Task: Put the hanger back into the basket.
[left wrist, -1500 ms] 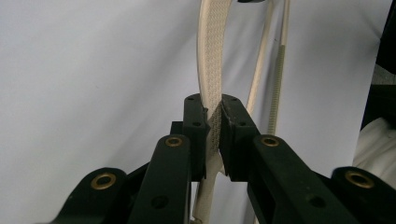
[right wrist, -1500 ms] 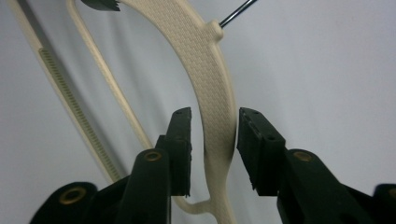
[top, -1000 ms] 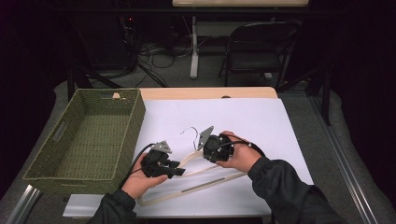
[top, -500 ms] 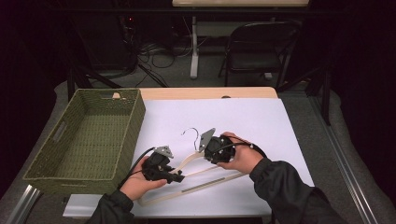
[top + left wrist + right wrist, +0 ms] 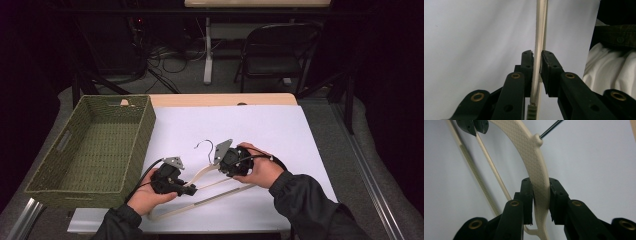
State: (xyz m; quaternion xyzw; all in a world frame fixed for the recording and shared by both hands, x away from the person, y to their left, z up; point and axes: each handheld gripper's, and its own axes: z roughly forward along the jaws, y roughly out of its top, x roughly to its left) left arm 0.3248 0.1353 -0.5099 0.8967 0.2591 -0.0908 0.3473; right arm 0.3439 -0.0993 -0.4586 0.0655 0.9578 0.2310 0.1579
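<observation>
Hanger (image 5: 200, 176) lies on the white table (image 5: 300, 135); right tool (image 5: 541, 195) pinches its curved arm, left tool (image 5: 537, 72) has just been closing on its thin bar, which could slip or bend.

Cream plastic hanger (image 5: 200, 192), textured curved arms, thin crossbar, dark metal hook (image 5: 205, 146). Lies flat on white sheet, hook pointing away from me. One arm between my right jaws, crossbar between my left jaws.

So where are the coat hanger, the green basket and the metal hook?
Coat hanger (image 5: 537, 170), right gripper view, on its curved shoulder.
Green basket (image 5: 141, 135), high view, on its right wall.
Metal hook (image 5: 204, 143), high view, on its curved top.
</observation>
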